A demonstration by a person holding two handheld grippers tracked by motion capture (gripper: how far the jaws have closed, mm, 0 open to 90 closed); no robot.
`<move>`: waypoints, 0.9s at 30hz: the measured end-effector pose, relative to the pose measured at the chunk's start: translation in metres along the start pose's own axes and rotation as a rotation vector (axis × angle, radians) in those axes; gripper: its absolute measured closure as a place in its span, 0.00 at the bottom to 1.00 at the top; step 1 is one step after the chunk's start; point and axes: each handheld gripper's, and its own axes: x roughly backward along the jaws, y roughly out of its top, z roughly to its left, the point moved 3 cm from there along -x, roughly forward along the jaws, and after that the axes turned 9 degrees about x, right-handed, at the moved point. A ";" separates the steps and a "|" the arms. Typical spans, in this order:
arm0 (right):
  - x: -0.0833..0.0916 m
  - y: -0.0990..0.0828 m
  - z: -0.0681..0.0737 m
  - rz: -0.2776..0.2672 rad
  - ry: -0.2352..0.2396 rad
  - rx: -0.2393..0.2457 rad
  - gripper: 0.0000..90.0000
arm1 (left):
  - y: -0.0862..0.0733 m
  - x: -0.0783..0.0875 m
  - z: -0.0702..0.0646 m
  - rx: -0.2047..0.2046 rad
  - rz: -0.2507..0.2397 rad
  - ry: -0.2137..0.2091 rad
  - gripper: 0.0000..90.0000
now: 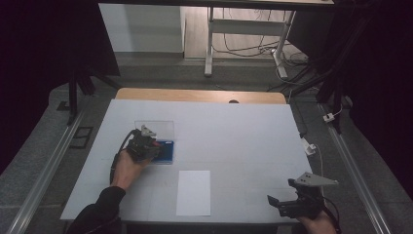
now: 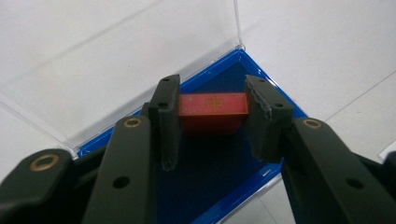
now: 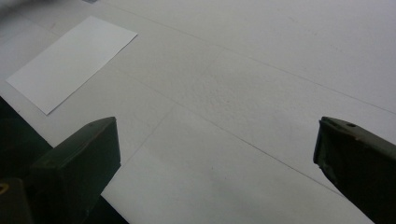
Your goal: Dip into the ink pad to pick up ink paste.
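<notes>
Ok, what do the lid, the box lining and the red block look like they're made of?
Lid: clear hard plastic, glossy; the table shows through it and its edges catch light.
Lining: dark blue and matt, maybe felt or foam; too dim to tell. The rim is a brighter, shiny blue, probably plastic.
Red block: smooth and hard-looking with a gold mark on top, between the left gripper's jaws; material unclear.
</notes>
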 end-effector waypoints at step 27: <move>0.001 0.000 0.000 -0.003 -0.003 0.003 0.01 | 0.002 0.005 0.010 0.033 -0.025 -0.046 0.65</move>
